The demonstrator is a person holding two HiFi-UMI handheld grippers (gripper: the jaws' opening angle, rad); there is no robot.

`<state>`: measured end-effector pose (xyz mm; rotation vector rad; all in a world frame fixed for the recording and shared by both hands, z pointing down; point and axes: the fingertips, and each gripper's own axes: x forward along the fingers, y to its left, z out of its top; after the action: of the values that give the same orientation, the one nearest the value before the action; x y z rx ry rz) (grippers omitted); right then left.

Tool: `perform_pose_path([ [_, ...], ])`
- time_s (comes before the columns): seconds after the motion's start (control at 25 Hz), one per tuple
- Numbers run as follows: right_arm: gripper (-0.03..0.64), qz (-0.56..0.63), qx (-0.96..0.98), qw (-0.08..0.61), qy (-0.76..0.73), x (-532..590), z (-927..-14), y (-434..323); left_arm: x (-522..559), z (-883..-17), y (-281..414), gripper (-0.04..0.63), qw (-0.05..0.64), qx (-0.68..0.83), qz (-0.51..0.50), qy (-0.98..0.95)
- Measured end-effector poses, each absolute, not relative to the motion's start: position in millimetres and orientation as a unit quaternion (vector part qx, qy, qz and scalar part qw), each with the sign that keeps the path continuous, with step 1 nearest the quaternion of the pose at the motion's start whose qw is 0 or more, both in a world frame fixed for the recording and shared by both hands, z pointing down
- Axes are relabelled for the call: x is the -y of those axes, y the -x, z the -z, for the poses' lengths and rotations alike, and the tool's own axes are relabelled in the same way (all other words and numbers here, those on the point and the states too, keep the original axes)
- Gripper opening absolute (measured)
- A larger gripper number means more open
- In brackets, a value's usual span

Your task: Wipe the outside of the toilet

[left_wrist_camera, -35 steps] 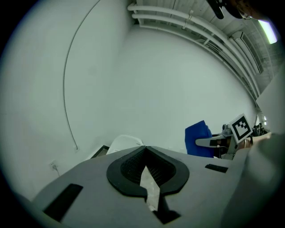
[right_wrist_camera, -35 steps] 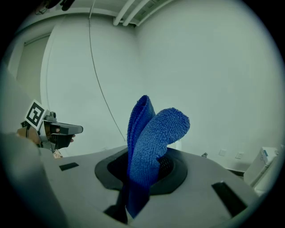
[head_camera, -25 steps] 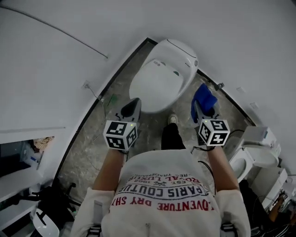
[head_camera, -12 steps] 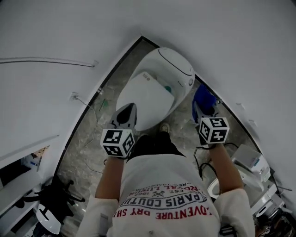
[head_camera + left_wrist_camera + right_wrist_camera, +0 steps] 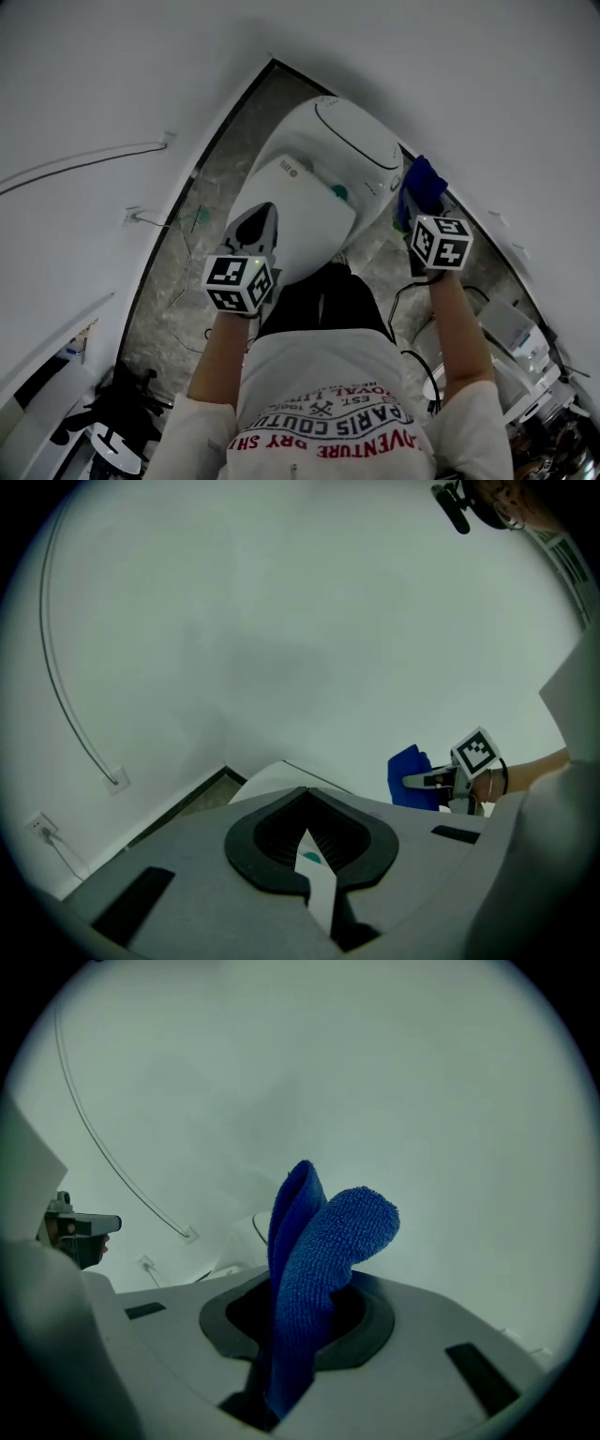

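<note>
The white toilet (image 5: 314,202) stands against the wall, lid down, with a teal mark (image 5: 338,192) by the tank. My right gripper (image 5: 415,208) is shut on a folded blue cloth (image 5: 423,182), held at the right side of the tank; I cannot tell whether it touches. The cloth (image 5: 317,1260) sticks up out of the jaws, in front of the wall. My left gripper (image 5: 260,216) hovers over the front left of the lid, jaws together and empty. In the left gripper view a corner of the toilet (image 5: 272,778) and the blue cloth (image 5: 409,776) show beyond the jaws.
White walls close in on both sides of a narrow grey marble floor (image 5: 183,281). A wall socket with a cable (image 5: 131,217) sits low on the left. More white fixtures (image 5: 521,334) stand at the lower right, dark gear (image 5: 117,412) at the lower left. The person's dark trouser leg (image 5: 323,298) is at the toilet's front.
The toilet has come nearer and larger in the head view. My right gripper with the cloth has risen to the tank's right side. The left gripper stays near the lid's front.
</note>
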<state>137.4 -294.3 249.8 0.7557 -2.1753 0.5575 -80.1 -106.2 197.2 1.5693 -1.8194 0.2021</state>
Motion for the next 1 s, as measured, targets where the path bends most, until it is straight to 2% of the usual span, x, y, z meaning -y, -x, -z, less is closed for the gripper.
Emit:
perform_pose_path([
  [0.52, 0.072, -0.232, 0.829, 0.451, -0.237, 372, -358, -86, 176, -286, 98, 0.008, 0.420, 0.722, -0.052, -0.547],
  [0.76, 0.072, -0.204, 0.829, 0.492, -0.167, 386, -374, -43, 195, -294, 110, 0.008, 0.434, 0.752, -0.019, -0.496],
  [1.0, 0.072, -0.177, 0.838, 0.504, -0.112, 399, -375, -1, 200, -299, 129, 0.008, 0.438, 0.774, -0.010, -0.458],
])
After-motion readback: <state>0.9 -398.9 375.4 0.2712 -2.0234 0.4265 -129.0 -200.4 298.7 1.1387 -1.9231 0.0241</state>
